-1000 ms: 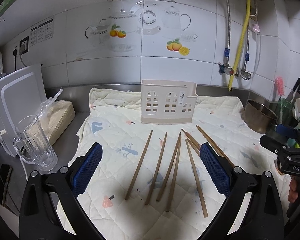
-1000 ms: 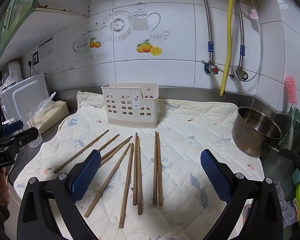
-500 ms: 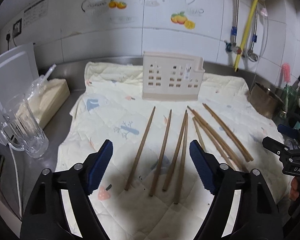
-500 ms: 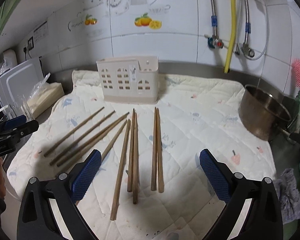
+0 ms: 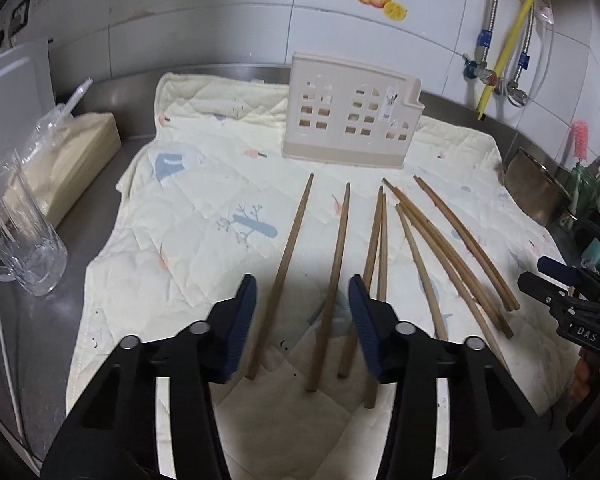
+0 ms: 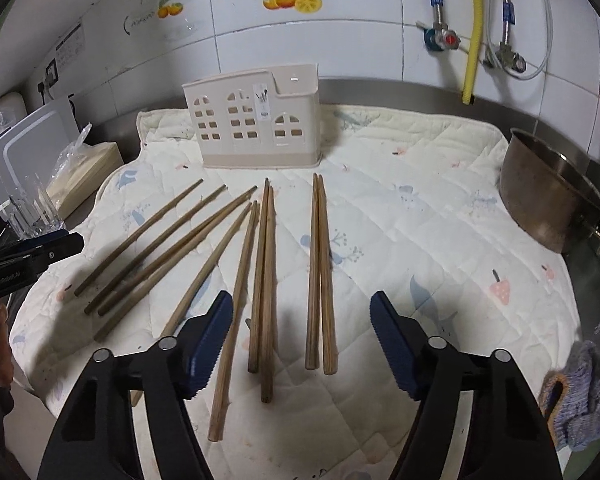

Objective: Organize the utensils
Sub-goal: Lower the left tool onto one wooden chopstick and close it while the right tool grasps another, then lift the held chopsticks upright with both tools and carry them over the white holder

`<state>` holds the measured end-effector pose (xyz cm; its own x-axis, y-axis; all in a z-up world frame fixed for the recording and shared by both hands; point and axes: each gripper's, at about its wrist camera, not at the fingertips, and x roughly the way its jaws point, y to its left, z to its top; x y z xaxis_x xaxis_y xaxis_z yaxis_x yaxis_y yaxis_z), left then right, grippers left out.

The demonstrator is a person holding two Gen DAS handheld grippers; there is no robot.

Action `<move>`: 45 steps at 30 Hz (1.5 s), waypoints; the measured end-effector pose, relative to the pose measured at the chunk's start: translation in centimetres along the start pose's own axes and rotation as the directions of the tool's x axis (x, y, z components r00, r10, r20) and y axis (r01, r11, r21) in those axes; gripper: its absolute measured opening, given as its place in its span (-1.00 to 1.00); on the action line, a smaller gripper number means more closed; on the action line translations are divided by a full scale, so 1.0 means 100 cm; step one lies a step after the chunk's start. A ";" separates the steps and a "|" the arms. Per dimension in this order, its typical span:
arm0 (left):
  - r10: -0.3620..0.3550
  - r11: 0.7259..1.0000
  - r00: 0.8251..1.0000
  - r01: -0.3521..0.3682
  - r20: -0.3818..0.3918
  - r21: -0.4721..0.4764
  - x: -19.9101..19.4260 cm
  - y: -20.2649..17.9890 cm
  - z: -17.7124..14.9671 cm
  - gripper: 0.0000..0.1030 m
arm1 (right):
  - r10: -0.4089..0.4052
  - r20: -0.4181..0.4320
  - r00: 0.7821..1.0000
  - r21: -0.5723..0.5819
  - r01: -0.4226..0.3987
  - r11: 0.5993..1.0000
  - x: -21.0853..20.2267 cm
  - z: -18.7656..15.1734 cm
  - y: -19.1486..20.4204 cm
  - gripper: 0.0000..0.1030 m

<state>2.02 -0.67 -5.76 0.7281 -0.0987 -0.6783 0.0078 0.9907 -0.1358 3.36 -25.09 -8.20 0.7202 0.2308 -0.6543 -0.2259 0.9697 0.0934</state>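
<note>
Ten wooden chopsticks (image 6: 320, 264) lie flat on the quilted cloth (image 6: 420, 208) covering the counter (image 5: 40, 320), long axes running front to back, thin tips toward the back wall and the beige holder (image 6: 256, 124), thick ends toward the front edge. They fan out: those toward the left edge lean left at the front ends, the middle ones run nearly straight, and a tight pair sits rightmost, sides touching. The holder stands upright near the back edge of the cloth, house-shaped window cutouts facing front; its inside is hard to make out from this angle, nothing shows above its rim. Left tool (image 5: 302, 320) hovers low over the front ends of the leftmost two chopsticks (image 5: 284, 276), jaws narrowed to a moderate gap with both sticks between the pads, holding nothing; contact can't be told. Right tool (image 6: 302, 344) is spread wide over the front ends of the middle sticks and the tight pair, gripping nothing. A glass mug (image 5: 16, 236) stands at the left edge, partly cut off. A metal pot (image 6: 548, 192) sits off the cloth's right side, its interior mostly hidden. A gray rag (image 6: 580, 384) at the front right corner is cut by the frame.
</note>
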 end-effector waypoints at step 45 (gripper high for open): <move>0.008 0.999 0.990 -0.001 -0.138 0.053 0.065 0.010 -0.005 -0.76 | 0.019 -0.094 0.995 0.045 -0.015 0.999 0.043 -0.012 -0.017 -0.85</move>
<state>6.43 -0.41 -10.61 0.6269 -0.1025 -0.7723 0.0436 0.9944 -0.0966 6.05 -25.85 -12.10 0.6511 0.2410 -0.7197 -0.2071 0.9687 0.1370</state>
